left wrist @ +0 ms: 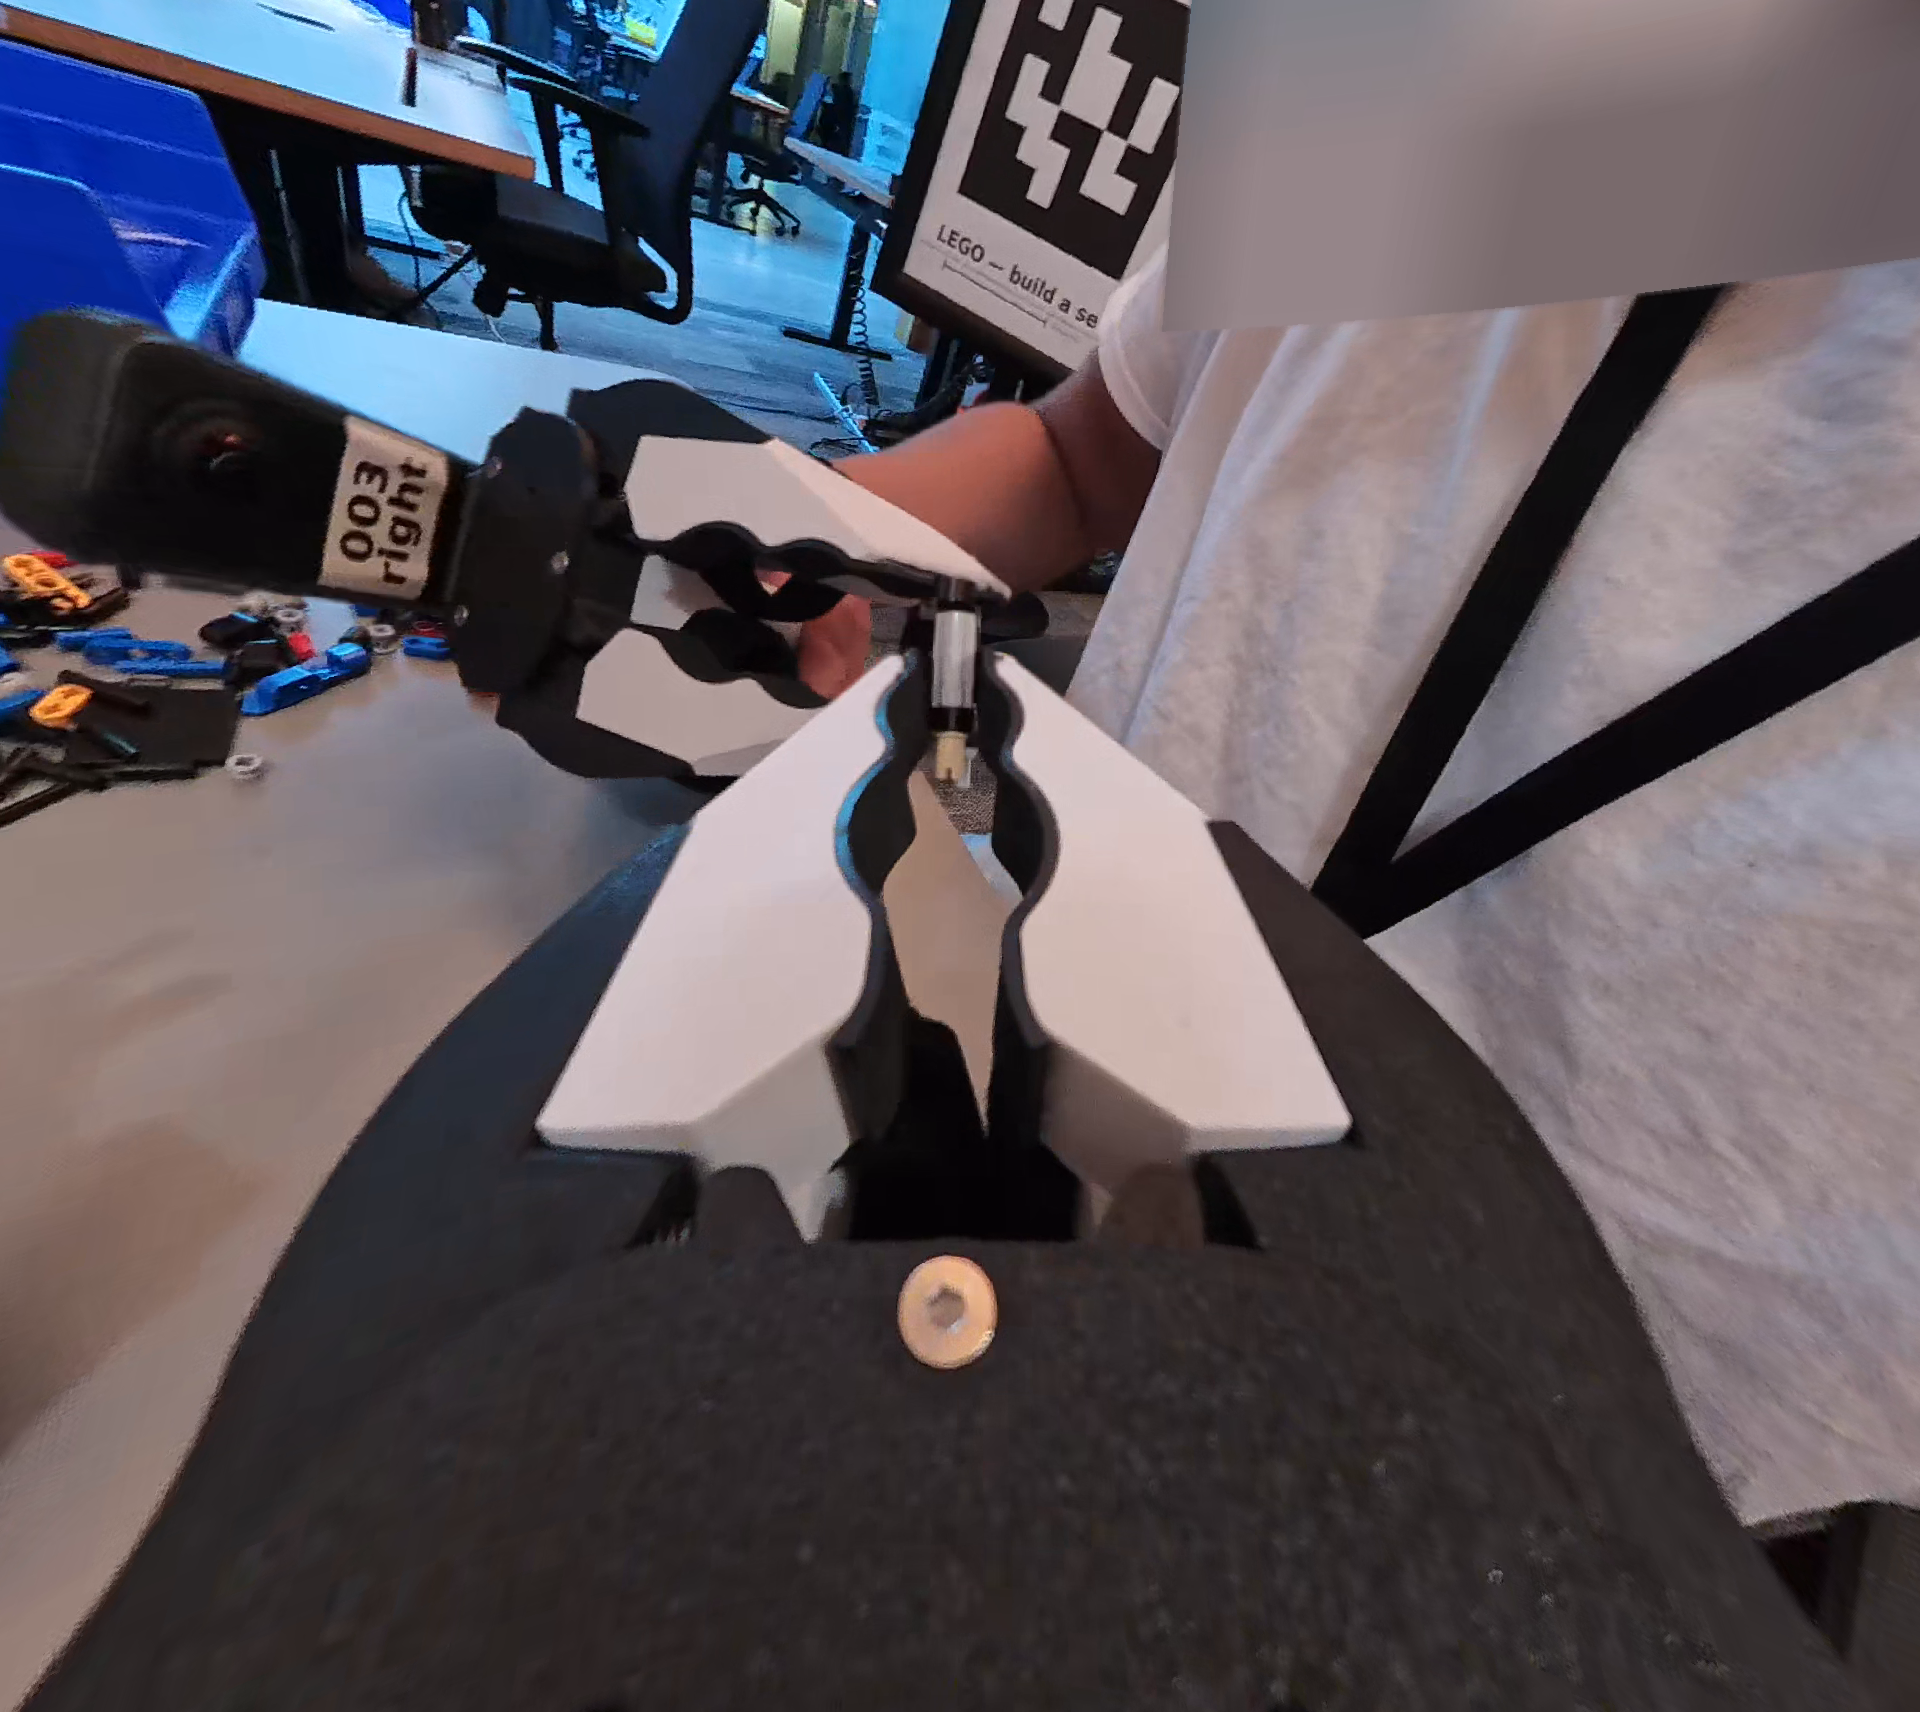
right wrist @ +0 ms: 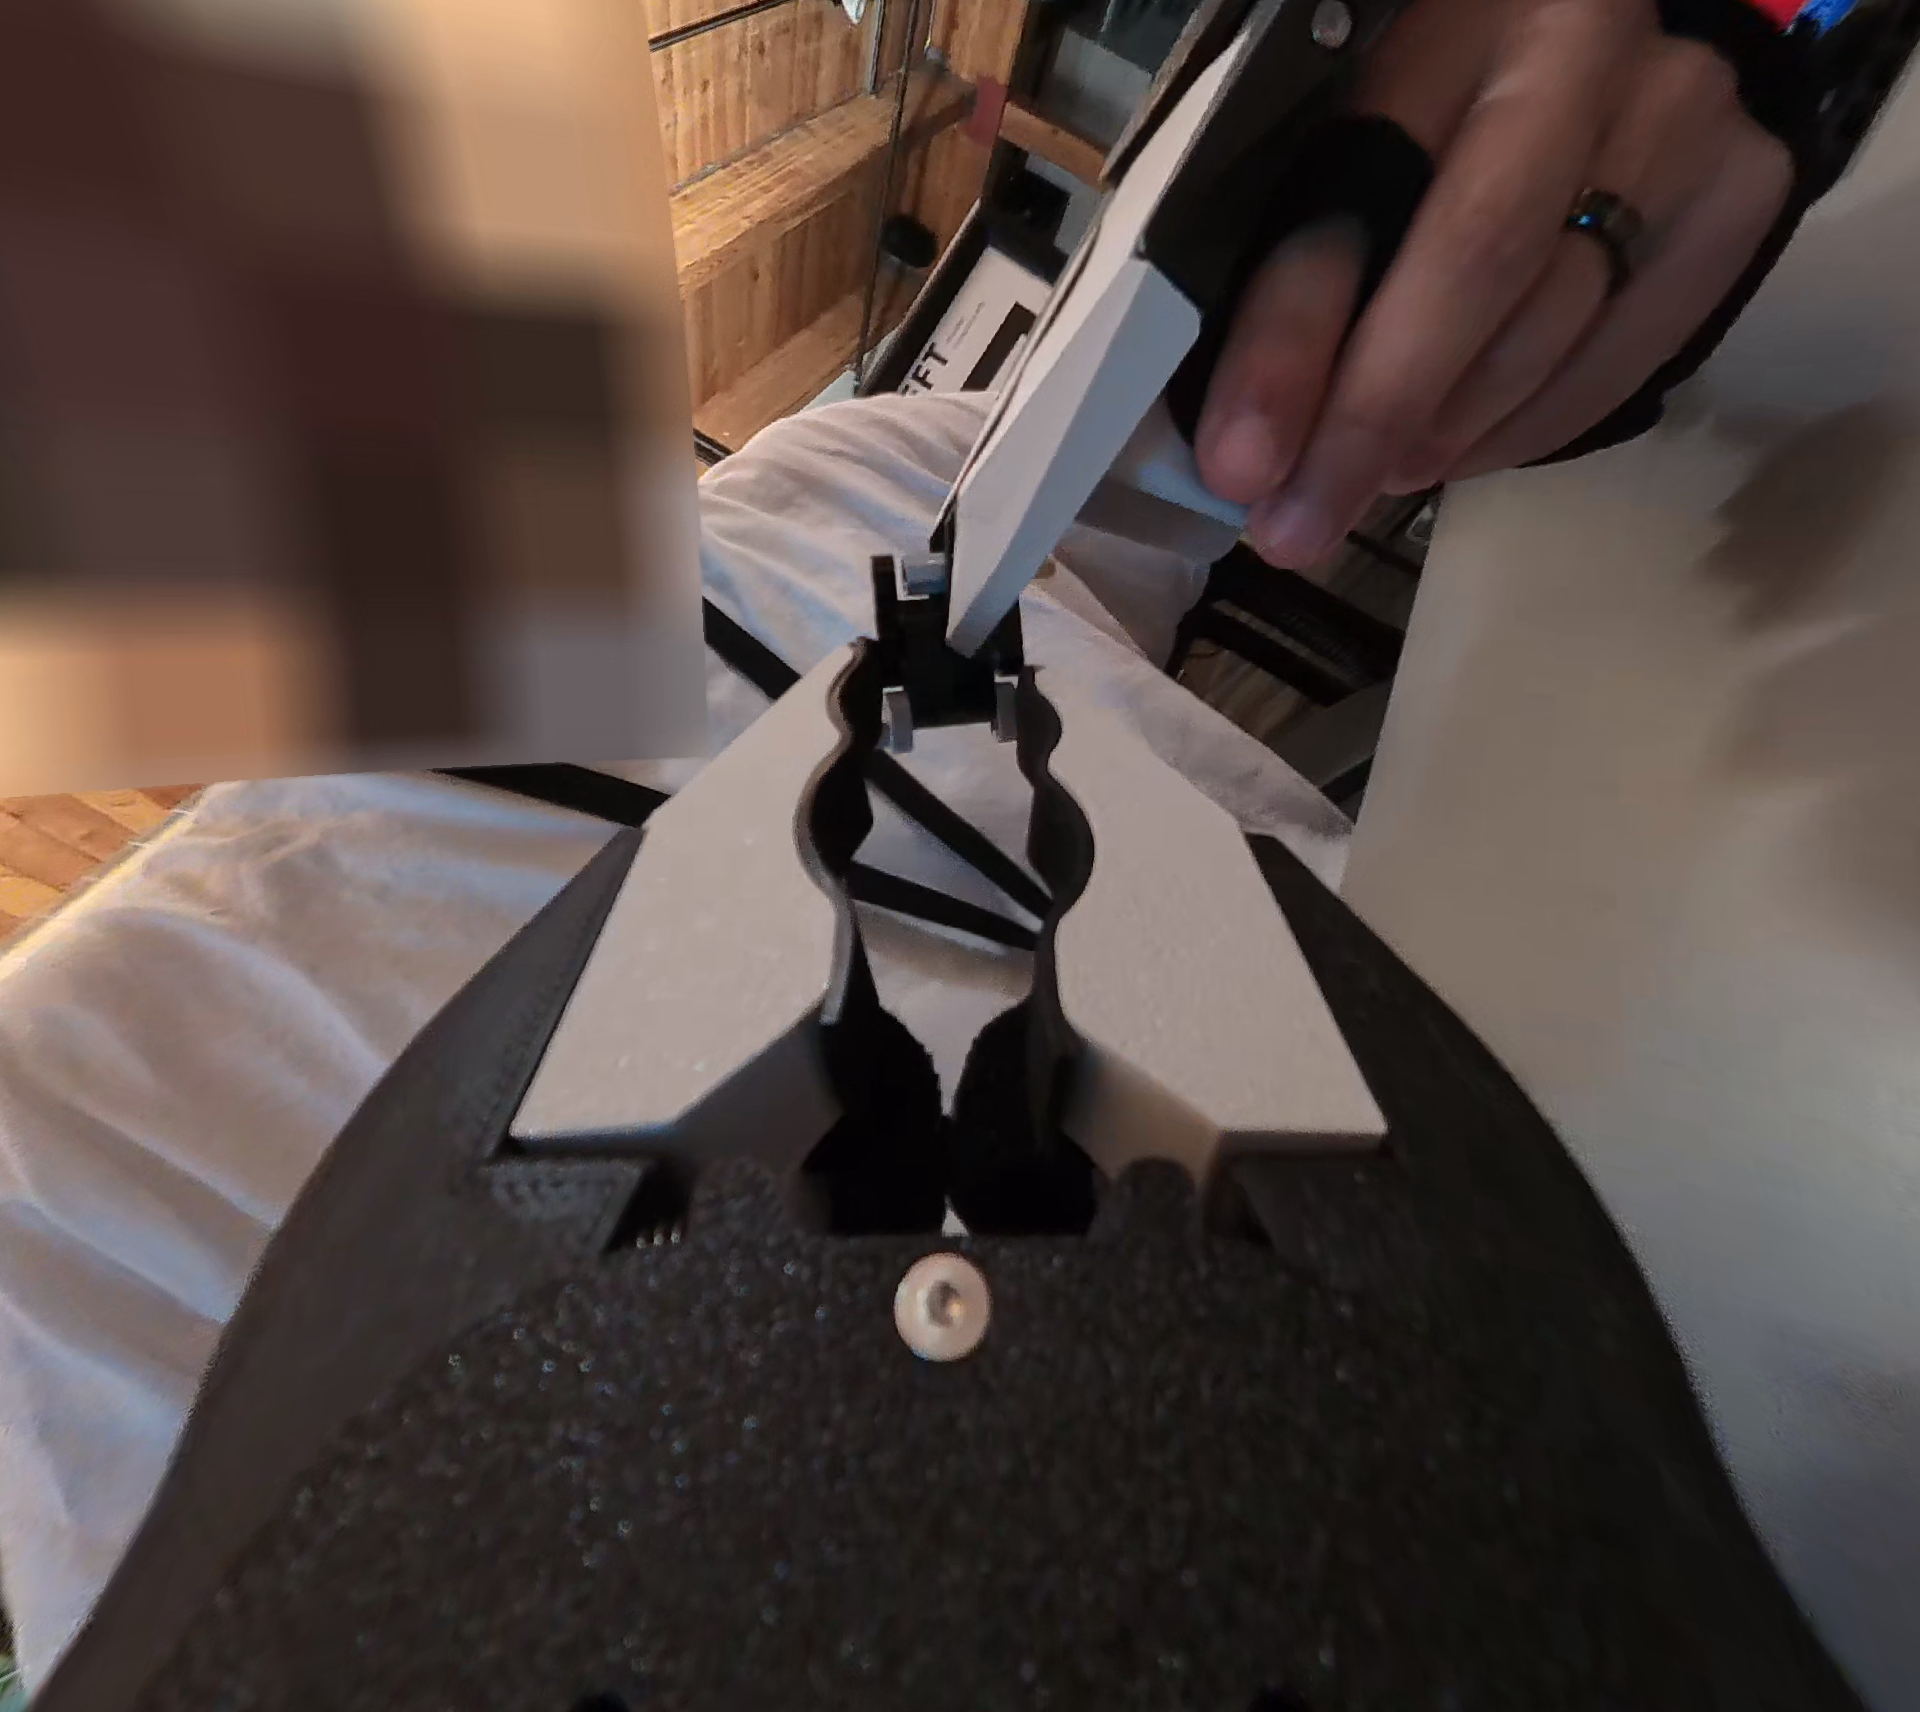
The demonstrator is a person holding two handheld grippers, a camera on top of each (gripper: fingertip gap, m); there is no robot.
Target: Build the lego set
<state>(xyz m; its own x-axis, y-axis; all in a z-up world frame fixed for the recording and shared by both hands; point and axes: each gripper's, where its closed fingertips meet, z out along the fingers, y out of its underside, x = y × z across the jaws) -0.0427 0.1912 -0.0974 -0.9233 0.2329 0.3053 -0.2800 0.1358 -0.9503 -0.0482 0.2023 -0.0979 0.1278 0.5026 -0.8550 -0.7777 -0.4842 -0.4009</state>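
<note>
Both grippers meet in the air in front of a person's white shirt (left wrist: 1558, 727). My left gripper (left wrist: 951, 673) is shut on a small lego stack: a grey sleeve (left wrist: 954, 654) over a dark ring and a tan pin end (left wrist: 948, 758). My right gripper (left wrist: 961, 597) comes in from the left and touches the top of that stack. In the right wrist view my right gripper (right wrist: 943, 688) is shut on a black lego piece (right wrist: 920, 654) with grey pins. The left gripper (right wrist: 982, 613) presses onto it from the upper right.
Loose blue, orange and black lego parts (left wrist: 156, 654) lie on the grey table (left wrist: 260, 935) at the left. A blue bin (left wrist: 104, 187) stands behind them. A framed marker sign (left wrist: 1060, 104) stands at the back. A wooden wall (right wrist: 769, 104) is behind. My left and right fingertips are right by each other.
</note>
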